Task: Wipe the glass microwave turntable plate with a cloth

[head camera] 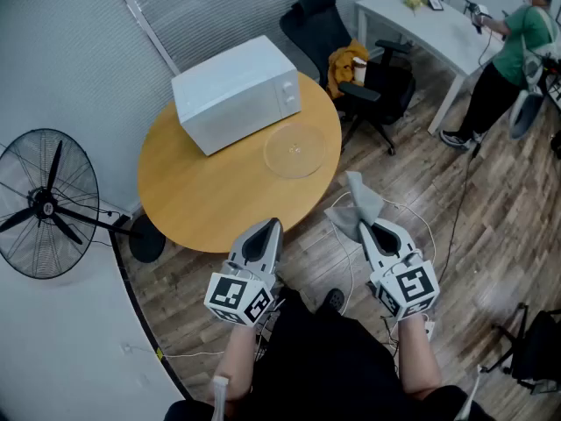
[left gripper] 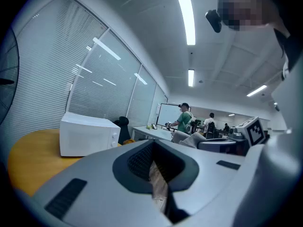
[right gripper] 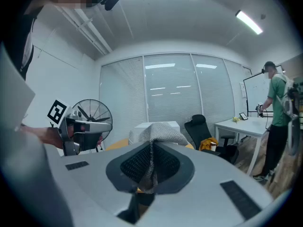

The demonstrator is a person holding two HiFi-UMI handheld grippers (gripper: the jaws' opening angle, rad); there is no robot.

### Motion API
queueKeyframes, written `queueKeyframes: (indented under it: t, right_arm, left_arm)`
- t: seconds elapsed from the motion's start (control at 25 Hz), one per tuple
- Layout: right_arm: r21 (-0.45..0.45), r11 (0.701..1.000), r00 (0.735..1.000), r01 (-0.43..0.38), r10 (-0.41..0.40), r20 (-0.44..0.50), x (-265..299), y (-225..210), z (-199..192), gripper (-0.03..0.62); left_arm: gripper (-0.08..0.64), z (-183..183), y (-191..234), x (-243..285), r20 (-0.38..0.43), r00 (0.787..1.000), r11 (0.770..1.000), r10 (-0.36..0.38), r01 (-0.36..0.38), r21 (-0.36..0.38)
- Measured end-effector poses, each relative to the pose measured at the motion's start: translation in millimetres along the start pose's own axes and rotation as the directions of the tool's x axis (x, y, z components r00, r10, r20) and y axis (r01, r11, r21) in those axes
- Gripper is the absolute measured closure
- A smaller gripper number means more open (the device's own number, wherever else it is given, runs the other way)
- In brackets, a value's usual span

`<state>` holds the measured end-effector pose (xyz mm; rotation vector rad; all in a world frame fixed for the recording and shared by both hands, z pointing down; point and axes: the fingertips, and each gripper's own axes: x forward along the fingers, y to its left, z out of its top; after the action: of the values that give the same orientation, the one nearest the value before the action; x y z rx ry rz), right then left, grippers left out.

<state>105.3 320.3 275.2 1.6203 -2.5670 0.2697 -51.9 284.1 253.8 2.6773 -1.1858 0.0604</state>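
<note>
Your left gripper (head camera: pixel 267 228) and right gripper (head camera: pixel 365 231), smooth grey shells narrowing to dark, ribbed-lined noses, a white marker cube (head camera: pixel 238 296) with black square codes at each one's rear, just above your black clothing (head camera: pixel 324 367), a dark shoe (head camera: pixel 333 299) above that clothing

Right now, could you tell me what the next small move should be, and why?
Probably carry the right hand-held gripper, shut on the crumpled grey cloth, forward over the clear round glass plate on the round wooden table: the cloth hangs short of the table's edge, so it is not touching the plate.
</note>
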Motion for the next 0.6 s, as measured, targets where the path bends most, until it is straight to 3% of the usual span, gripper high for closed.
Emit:
queueKeyframes:
  t: [0.24,0.6]
  right_arm:
    - [-0.013,1.000,1.000,-0.027,0.027,-0.007,-8.6,2.9,-0.7,0.572]
    - [0.036,0.999,1.000,-0.021,0.021,0.010,-12.9,-3.3,-6.2,0.569]
  left_arm:
    - [0.566,0.1,-10.7,-1.3,-0.001,1.000,1.000,0.000,0.000,0.001]
    - [0.566,-14.1,-9.5,-8.8,-0.037,0.999,1.000,0.023,-0.023,-0.011]
